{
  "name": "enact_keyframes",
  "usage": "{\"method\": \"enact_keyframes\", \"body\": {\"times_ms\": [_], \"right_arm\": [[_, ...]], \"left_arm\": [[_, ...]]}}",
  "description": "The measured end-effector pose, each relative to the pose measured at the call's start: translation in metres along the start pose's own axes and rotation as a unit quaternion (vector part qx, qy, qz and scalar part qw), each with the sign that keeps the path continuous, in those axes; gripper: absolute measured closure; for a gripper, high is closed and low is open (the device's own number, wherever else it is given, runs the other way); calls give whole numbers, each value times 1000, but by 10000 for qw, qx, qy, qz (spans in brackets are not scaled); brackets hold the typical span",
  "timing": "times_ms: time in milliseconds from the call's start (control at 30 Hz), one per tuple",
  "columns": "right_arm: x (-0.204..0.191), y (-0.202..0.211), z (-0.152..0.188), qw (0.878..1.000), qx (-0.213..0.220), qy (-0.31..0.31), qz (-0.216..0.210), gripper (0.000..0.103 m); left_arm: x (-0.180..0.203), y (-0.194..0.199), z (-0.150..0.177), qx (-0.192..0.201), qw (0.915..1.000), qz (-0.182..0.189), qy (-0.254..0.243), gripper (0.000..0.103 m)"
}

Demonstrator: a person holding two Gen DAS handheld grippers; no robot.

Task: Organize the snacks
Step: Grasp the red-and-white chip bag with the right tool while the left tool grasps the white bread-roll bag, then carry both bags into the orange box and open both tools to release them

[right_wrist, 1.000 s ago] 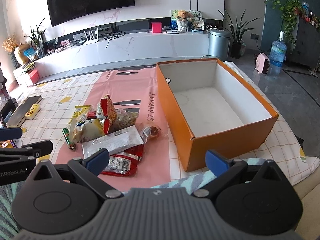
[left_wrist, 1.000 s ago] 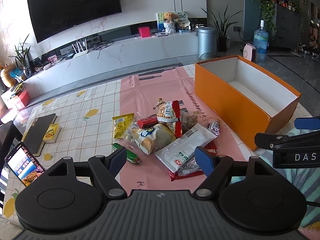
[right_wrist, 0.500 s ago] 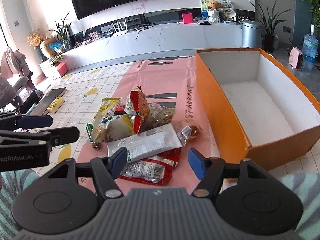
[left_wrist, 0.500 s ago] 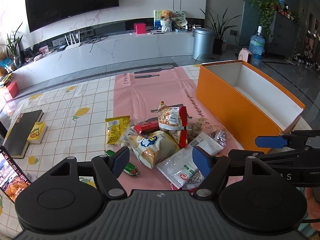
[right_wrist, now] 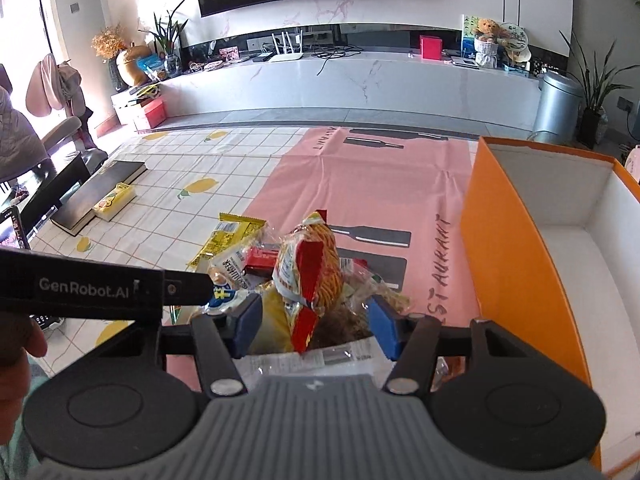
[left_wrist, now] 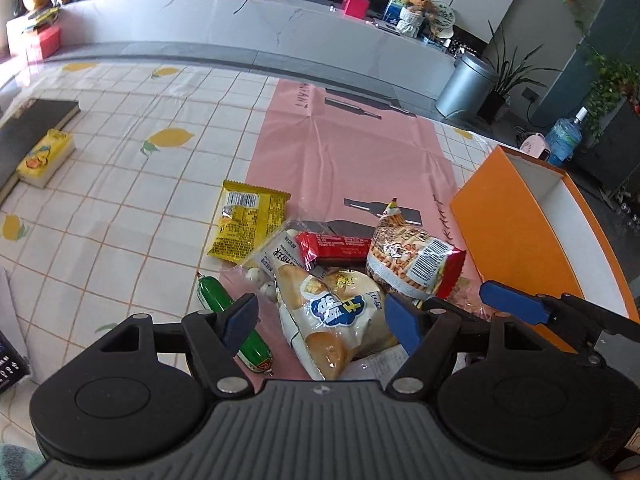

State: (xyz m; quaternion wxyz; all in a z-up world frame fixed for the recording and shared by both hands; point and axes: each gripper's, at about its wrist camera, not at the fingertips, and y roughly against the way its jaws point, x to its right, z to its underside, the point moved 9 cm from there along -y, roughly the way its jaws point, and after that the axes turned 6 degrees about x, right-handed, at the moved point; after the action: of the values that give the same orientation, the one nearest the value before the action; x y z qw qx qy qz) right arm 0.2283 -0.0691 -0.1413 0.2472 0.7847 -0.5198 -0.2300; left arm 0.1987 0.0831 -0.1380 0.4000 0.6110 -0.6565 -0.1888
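Snacks (left_wrist: 332, 280), mat (right_wrist: 442, 256) reading "RESTAURANT", "GenRobot.AI" left tool (right_wrist: 168, 290)

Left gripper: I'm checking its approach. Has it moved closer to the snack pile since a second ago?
Yes. The left gripper has come forward and down over the pink mat; its open fingers now straddle the cream bread bag, not touching.

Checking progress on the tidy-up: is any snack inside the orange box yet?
No. The orange box shows only its bare white inside, while the snacks lie piled on the pink mat beside it.
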Motion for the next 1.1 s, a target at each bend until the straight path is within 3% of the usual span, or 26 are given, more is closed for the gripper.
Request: {"method": "enact_keyframes", "body": {"times_ms": [167,333,500,733,1100], "right_arm": [[-2,-28,-1,9999,-66,63,-81,49],[-2,-43,4,9997,-93,-8,-239,64],[1,-43,7,9996,-22,-71,-271,71],[4,-42,10,9996,-26,-104,-260,79],[5,-23,6,9997,103,-62,-205,81]], "left_arm": [[-13,-22,6,-341,9978,173,549,18],[-17,-34,10,-483,9944,404,845,18],[-14,-43,15,-578,9908,633,1049,19],[-9,-40,16,-437,9933,595,886,37],[-1,-13,4,3,9978,357,555,59]]}}
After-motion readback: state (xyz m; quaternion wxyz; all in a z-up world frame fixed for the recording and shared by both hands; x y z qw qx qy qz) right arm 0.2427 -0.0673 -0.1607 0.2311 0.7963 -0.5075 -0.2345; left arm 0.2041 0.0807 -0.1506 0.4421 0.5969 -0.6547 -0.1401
